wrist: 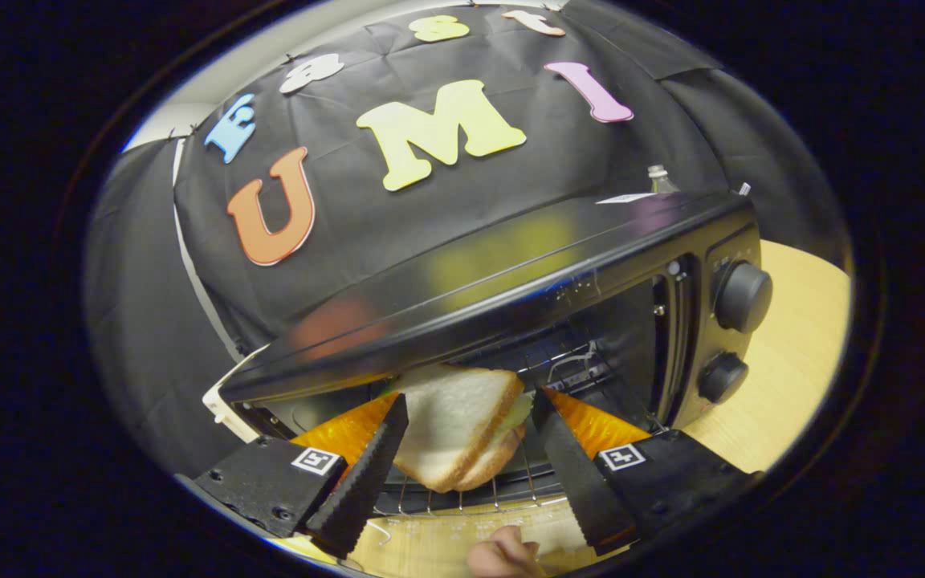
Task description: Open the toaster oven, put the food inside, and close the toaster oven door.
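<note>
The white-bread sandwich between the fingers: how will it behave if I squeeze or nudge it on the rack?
The white-bread sandwich looks soft, so it would likely compress. Its stacked slices with a filling may slide apart if pushed. The gripper looks open, the left finger touching it, over the wire oven rack.

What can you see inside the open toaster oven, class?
Inside the toaster oven, a sandwich sits over the wire rack, between the open fingers of the hand-held gripper. The oven's top edge covers the sandwich's far end and the upper cavity.
</note>
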Motion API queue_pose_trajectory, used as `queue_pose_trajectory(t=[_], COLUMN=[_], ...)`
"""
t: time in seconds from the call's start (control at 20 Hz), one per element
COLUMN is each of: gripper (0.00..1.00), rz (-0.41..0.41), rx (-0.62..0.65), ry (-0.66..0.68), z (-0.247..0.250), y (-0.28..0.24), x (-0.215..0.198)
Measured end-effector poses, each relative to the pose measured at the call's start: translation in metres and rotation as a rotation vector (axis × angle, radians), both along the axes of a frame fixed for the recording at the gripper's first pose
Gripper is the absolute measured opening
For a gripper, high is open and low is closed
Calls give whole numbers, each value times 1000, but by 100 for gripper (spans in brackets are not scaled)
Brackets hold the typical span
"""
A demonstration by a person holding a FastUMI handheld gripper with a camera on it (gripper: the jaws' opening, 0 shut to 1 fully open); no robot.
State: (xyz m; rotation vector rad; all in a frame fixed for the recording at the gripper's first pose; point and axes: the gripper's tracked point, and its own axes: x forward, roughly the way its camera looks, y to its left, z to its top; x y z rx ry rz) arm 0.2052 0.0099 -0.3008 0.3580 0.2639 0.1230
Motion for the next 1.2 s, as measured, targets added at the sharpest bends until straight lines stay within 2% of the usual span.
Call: queue_pose_trajectory(t=[0.15,0.35,0.55,0.75,0.9,1.1,1.2], gripper=[100,100,100,100,100,100,100], rz=[8,40,-57,0,34,40,18], rx=[-38,-175,-367,-430,-411,-418,-436], ry=[-14,-22,-64,-14,12,112,182], z=[10,17,17,-18,-36,-68,-86], y=[-4,-8,-33,-20,-6,2,-3], x=[-23,-63,-105,-151,-174,-192,-196])
